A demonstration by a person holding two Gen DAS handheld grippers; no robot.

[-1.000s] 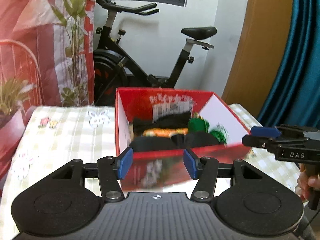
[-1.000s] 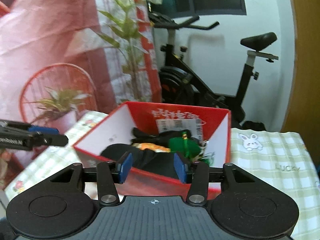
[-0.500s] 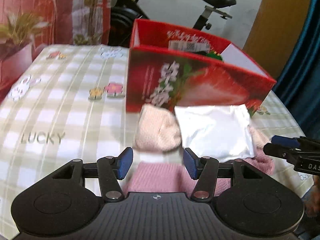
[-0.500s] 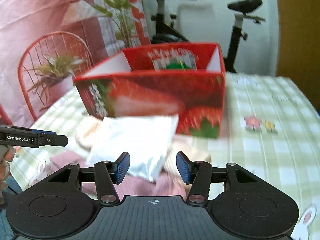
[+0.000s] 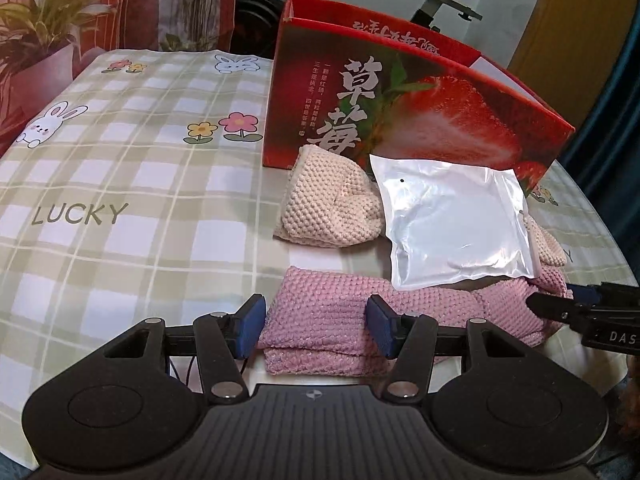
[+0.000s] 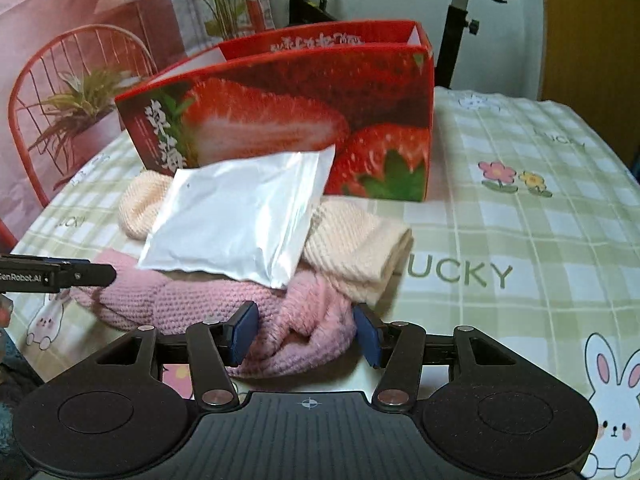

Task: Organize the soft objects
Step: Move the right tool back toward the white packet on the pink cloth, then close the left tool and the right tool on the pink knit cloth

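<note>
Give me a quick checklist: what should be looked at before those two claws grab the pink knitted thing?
1. Left gripper open, pink knit between its fingers: ok.
2. Right gripper open around the knit's other end: ok.
3. Fingers already pressing on the knit: cannot tell.
4. Knit free to lift: not ok, white pouch lies partly on it.
5. Cream knit clear of it: not ok, overlapping.
6. Room inside the red box: cannot tell.

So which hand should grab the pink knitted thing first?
Probably the left gripper: the folded end of the pink knit lies neatly between its open fingers. The right gripper faces a bunched end.
</note>
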